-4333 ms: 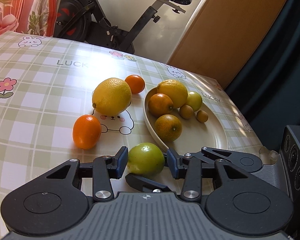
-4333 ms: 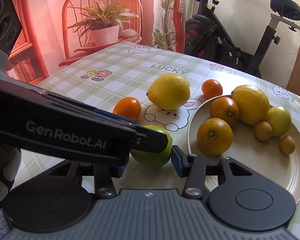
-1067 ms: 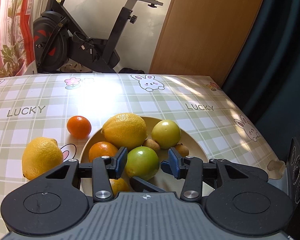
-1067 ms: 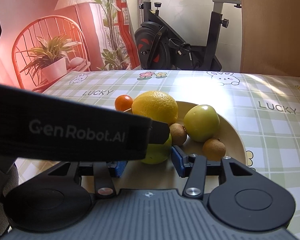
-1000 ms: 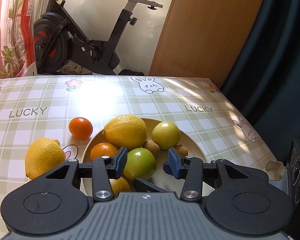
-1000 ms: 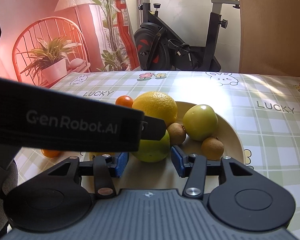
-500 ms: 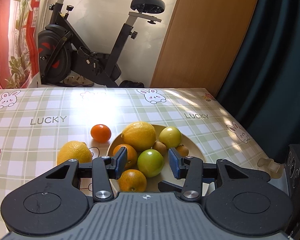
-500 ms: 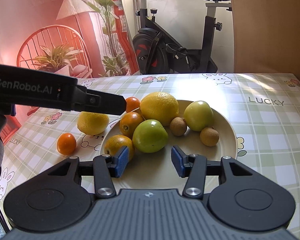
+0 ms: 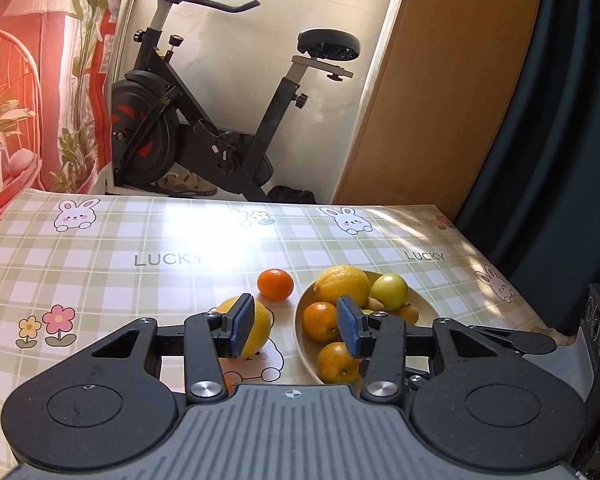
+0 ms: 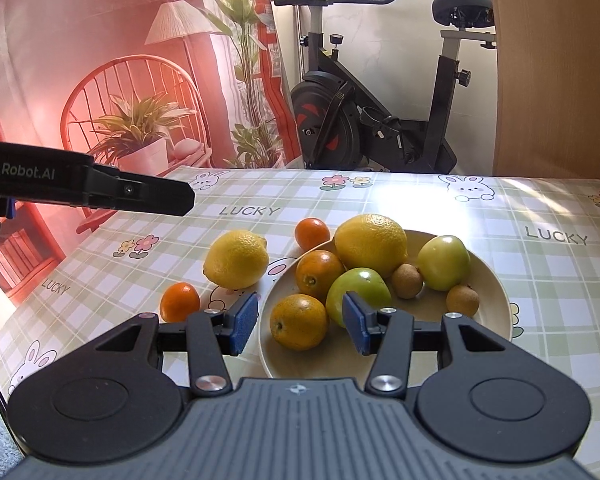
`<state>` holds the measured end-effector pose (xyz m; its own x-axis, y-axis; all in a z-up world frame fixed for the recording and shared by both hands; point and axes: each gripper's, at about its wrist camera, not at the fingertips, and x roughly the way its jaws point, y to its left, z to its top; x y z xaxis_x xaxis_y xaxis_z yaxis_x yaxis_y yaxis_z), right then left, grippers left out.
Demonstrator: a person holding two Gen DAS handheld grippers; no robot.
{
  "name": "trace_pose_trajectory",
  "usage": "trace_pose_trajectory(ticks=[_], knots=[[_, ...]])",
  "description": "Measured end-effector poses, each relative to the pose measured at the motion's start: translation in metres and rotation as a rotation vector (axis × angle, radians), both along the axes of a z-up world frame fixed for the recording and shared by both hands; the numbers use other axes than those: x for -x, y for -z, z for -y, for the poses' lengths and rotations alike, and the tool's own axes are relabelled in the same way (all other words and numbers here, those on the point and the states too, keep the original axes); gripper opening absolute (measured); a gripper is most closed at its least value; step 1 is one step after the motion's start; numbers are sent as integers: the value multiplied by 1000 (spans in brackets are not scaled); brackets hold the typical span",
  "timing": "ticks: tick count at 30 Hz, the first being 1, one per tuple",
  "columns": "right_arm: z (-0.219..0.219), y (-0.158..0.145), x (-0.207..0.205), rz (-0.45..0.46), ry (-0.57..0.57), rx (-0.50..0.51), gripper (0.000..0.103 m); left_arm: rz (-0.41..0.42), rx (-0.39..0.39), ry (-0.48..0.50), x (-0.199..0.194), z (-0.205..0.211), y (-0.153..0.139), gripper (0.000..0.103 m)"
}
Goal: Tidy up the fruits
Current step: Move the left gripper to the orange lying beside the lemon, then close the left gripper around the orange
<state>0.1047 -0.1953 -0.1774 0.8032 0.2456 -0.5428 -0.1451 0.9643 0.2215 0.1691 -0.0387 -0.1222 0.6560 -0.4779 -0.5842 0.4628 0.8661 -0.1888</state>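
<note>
Below right hand-held gripper (image 10: 299, 328), green apple (image 10: 360, 289) on plate (image 10: 496, 292).

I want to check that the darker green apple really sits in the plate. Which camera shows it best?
The right wrist view: the darker green apple shows nearly whole, resting in the plate against the big lemon. In the left wrist view only a sliver peeks out behind the left gripper's pad.

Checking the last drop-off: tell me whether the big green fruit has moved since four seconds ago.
Yes. The green fruit left the tablecloth near the small orange and now lies on the plate, against the lemon.
</note>
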Motion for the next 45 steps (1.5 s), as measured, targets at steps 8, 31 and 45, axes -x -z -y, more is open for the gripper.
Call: trace_pose_trajectory(ticks=[8,31,45], knots=[[-21,-3,-9,3,-39,13,50,-6,-2,-47,-6,-25,4,48],[-86,10,-35,-18,-225,115,50,-145,32,-100,-17,-67,46,48],[-126,39,-65,-45,-316,206,50,-238,105,-70,-33,-59,74,50]])
